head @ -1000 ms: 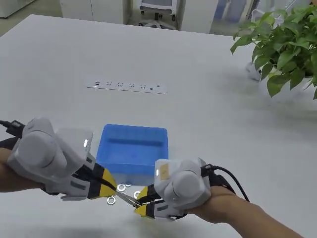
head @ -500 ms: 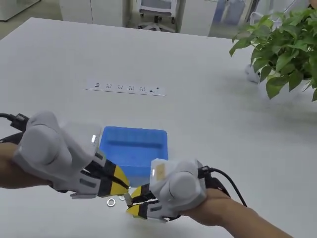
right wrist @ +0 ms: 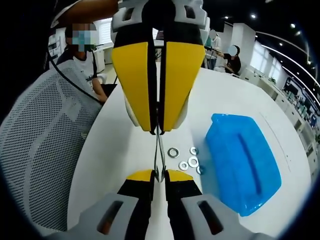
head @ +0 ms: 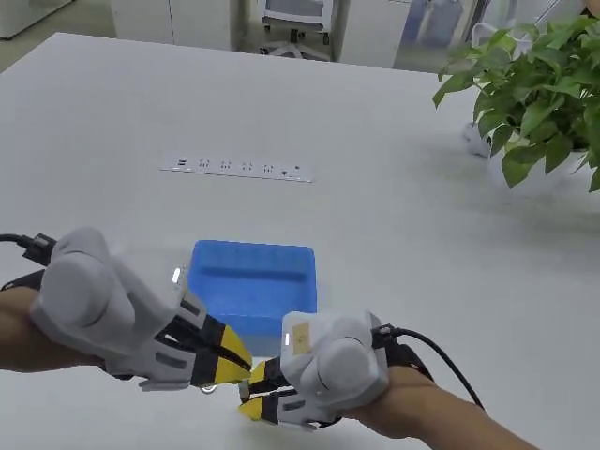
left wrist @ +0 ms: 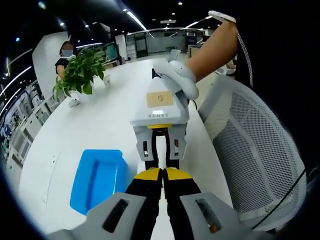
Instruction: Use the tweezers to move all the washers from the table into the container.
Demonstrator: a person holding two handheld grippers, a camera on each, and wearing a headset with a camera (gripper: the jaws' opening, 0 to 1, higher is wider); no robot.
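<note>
Currently the right claw and left claw both clamp the tweezers, with the washers on the desk at two o'clock beside the container, so a mistimed release could drop or twist the tweezers.

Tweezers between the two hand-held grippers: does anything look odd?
The tweezers are pinched from both ends at once, by the left hand-held gripper and the right hand-held gripper. The washers lie loose on the table; nothing spilled.

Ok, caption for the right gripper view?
Left gripper and right gripper both hold the tweezers; washers lie beside the blue container.
</note>
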